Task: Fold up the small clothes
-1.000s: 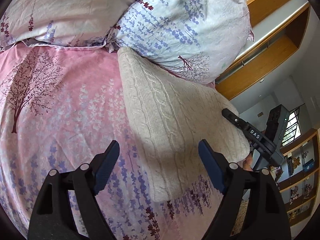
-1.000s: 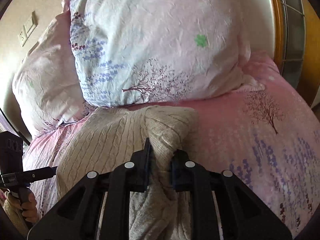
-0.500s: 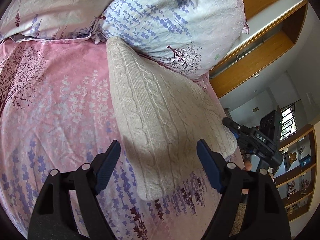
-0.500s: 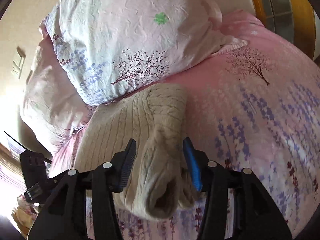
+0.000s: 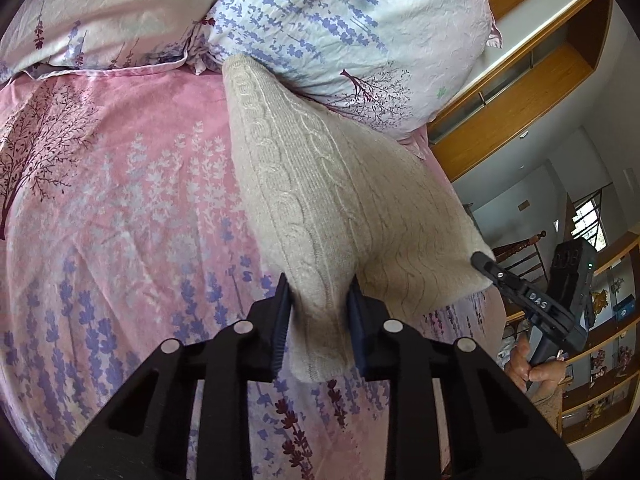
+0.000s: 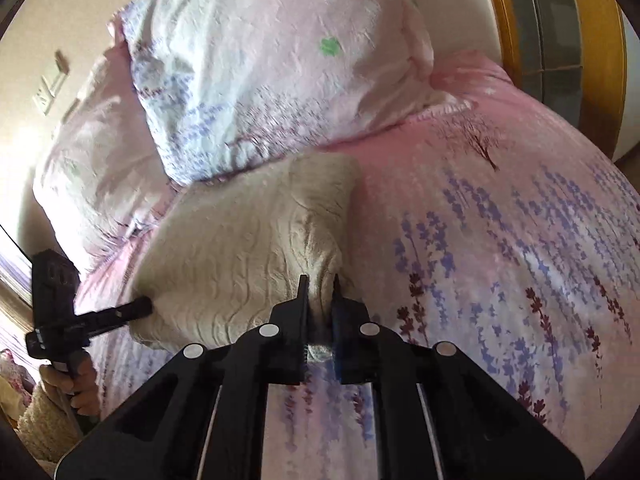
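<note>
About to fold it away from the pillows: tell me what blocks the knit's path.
Nothing visible: both grippers, left and right, have just closed on the cream knit's near corners. Only bare pink bedsheet lies toward the camera; the pillow touches its far edge.

Home bedroom, floral bedsheet (image 5: 120,208), pillows (image 5: 340,32), wooden shelves (image 5: 600,380)

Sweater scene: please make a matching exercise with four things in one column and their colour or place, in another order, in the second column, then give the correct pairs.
Things:
1. sweater
2. bedsheet
3. pillow
4. left gripper

Descriptions:
A. pink, printed with trees and purple flowers
B. black, jaws shut on the near corner of the knit
C. beige cable knit, lying on the bed
D. pale with purple flowers, at the sweater's far end

Pairs: 1-C, 2-A, 3-D, 4-B
</note>
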Tool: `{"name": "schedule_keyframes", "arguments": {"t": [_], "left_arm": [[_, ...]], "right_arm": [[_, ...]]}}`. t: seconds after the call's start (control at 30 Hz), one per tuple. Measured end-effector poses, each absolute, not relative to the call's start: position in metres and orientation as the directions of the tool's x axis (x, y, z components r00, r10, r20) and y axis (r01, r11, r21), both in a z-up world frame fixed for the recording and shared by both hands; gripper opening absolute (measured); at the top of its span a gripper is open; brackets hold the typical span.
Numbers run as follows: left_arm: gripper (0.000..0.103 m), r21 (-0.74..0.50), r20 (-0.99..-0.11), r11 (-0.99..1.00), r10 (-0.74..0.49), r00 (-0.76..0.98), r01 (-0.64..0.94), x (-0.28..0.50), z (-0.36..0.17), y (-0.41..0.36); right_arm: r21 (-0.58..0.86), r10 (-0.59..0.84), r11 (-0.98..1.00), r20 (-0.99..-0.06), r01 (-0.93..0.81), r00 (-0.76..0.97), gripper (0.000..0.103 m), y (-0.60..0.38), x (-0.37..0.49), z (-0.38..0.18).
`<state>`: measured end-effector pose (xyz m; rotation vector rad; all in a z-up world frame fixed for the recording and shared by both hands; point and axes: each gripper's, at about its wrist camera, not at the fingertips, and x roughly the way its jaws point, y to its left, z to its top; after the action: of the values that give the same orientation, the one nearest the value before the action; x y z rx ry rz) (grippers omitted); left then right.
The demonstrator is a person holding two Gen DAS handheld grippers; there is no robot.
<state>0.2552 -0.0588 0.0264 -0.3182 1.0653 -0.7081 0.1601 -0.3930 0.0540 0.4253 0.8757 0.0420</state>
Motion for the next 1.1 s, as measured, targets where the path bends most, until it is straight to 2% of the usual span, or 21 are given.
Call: {"name": "schedule_keyframes", "arguments": {"t": [0.03,0.1,0.2,0.23,0.27,0.33,0.37,0.47,0.63,0.7,0.77,0.8,0.87,1.0,1.1], "left_arm": [[0.025,-0.551,-0.688,0.743,-0.662,0.296,0.380,0.254,0.025,-0.059],[0.027,-0.525,-0.698,0.754,-0.647,0.306,0.394,0.251,0.023,-0.061],[0.040,-0.493,-0.705,0.765,-0.631,0.324,0.415,0.249,0.026,-0.063],[0.044,-0.487,-0.703,0.766,-0.629,0.332,0.420,0.249,0.028,-0.062],[0.054,-0.479,-0.703,0.770,-0.624,0.341,0.422,0.250,0.030,-0.062],[0.065,-0.465,-0.702,0.781,-0.612,0.364,0.417,0.254,0.034,-0.063],[0.067,-0.460,-0.704,0.788,-0.605,0.372,0.410,0.256,0.035,-0.063],[0.073,-0.457,-0.712,0.798,-0.593,0.376,0.392,0.266,0.038,-0.065],[0.076,-0.407,-0.740,0.824,-0.550,0.387,0.393,0.273,0.036,-0.079],[0.076,-0.384,-0.747,0.833,-0.534,0.396,0.398,0.274,0.037,-0.083],[0.076,-0.366,-0.752,0.839,-0.521,0.403,0.403,0.274,0.038,-0.086],[0.076,-0.358,-0.754,0.841,-0.517,0.406,0.406,0.275,0.039,-0.087],[0.076,-0.350,-0.756,0.842,-0.512,0.407,0.410,0.276,0.040,-0.089],[0.078,-0.351,-0.758,0.841,-0.513,0.403,0.411,0.279,0.040,-0.093],[0.078,-0.348,-0.759,0.843,-0.510,0.405,0.410,0.280,0.040,-0.097]], "right_arm": [[0.381,0.209,0.910,-0.760,0.161,0.616,0.009,-0.395,0.162,0.041],[0.428,0.240,0.888,-0.745,0.169,0.623,0.009,-0.400,0.162,0.034],[0.498,0.306,0.854,-0.714,0.151,0.629,0.011,-0.406,0.162,0.042],[0.531,0.333,0.835,-0.694,0.143,0.638,0.017,-0.410,0.163,0.047],[0.558,0.348,0.817,-0.677,0.145,0.648,0.023,-0.415,0.164,0.051],[0.616,0.368,0.772,-0.637,0.160,0.678,0.057,-0.426,0.171,0.058],[0.640,0.378,0.751,-0.618,0.161,0.690,0.059,-0.429,0.178,0.061],[0.665,0.384,0.720,-0.618,0.197,0.686,0.059,-0.437,0.209,0.059],[0.661,0.383,0.687,-0.683,0.303,0.622,0.056,-0.444,0.257,0.036],[0.663,0.394,0.681,-0.690,0.312,0.606,0.048,-0.442,0.267,0.028],[0.669,0.404,0.682,-0.681,0.294,0.611,0.028,-0.437,0.270,0.026],[0.665,0.402,0.693,-0.678,0.279,0.615,0.025,-0.434,0.270,0.028],[0.638,0.370,0.726,-0.677,0.256,0.636,0.012,-0.430,0.269,0.034],[0.605,0.304,0.735,-0.697,0.305,0.649,0.010,-0.438,0.270,0.032],[0.602,0.320,0.731,-0.718,0.320,0.619,0.010,-0.440,0.271,0.022]]}}
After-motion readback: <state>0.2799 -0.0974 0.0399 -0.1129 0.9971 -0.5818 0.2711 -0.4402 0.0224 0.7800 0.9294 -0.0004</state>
